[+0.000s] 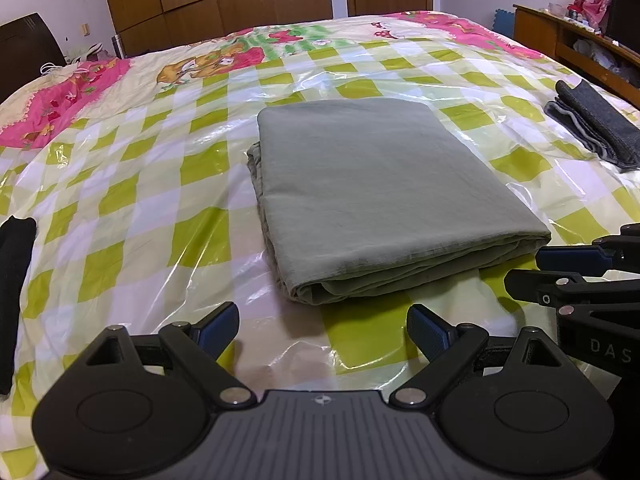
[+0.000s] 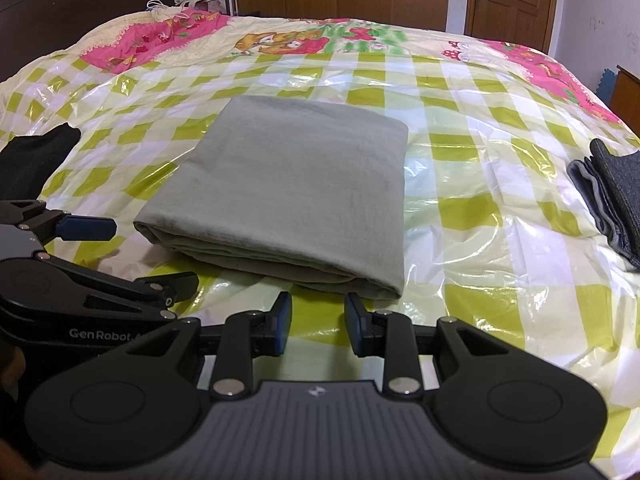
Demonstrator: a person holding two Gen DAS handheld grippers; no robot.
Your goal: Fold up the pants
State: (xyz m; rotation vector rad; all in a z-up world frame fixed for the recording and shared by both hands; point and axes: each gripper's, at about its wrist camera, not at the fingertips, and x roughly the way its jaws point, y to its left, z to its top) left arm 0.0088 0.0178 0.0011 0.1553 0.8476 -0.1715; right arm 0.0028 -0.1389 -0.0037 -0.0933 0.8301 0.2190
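Observation:
The grey-green pants [image 1: 380, 196] lie folded into a neat rectangular stack in the middle of the bed; they also show in the right wrist view [image 2: 292, 196]. My left gripper [image 1: 324, 332] is open and empty, just in front of the stack's near edge. My right gripper [image 2: 316, 322] is open with a narrower gap and empty, just short of the stack's near right corner. The right gripper shows at the right edge of the left wrist view [image 1: 576, 276], and the left gripper at the left edge of the right wrist view [image 2: 100, 256].
The bed carries a green-and-white checked plastic sheet [image 1: 160, 184]. A folded dark grey garment [image 1: 596, 124] lies at the right. A black garment [image 1: 12, 280] lies at the left. A wooden desk [image 1: 560, 36] stands beyond the bed's right side.

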